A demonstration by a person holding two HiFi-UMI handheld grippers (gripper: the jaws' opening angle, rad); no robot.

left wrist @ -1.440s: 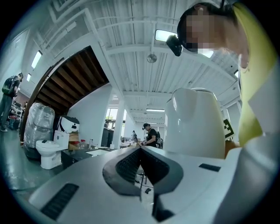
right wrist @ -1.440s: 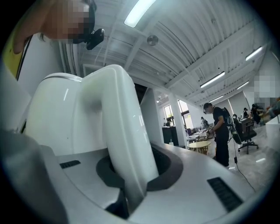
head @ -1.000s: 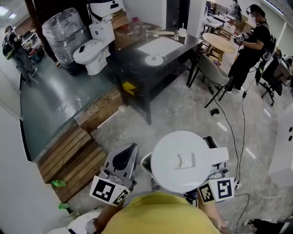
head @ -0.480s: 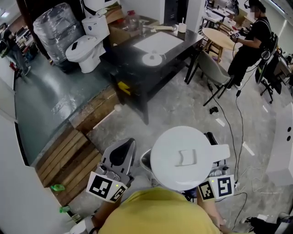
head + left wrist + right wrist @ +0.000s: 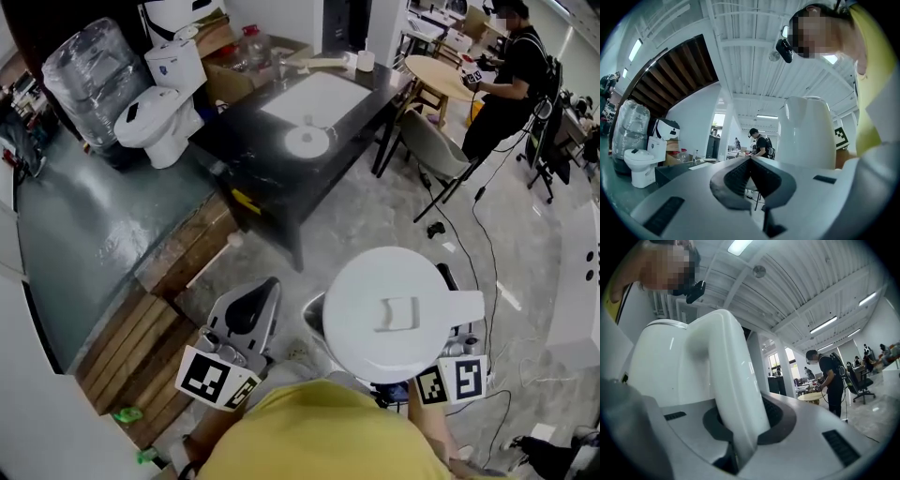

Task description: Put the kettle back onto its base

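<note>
Open workroom; black bench [image 5: 244, 131] stands far, round white base [image 5: 307, 141] on it. Right gripper [image 5: 740, 427]: jaws clamped on handle of white kettle [image 5: 398, 314], held near, well apart from base. Left gripper [image 5: 246, 314]: jaws together, empty. Step judged: carry. Next: reach bench, centre kettle over base, lower.

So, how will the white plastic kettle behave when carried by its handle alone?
The white plastic kettle looks rigid, so it should not flex. The right gripper clamps only its glossy curved handle, which may slip. Its wide body sits beside the grip, so it probably tends to tilt.
</note>
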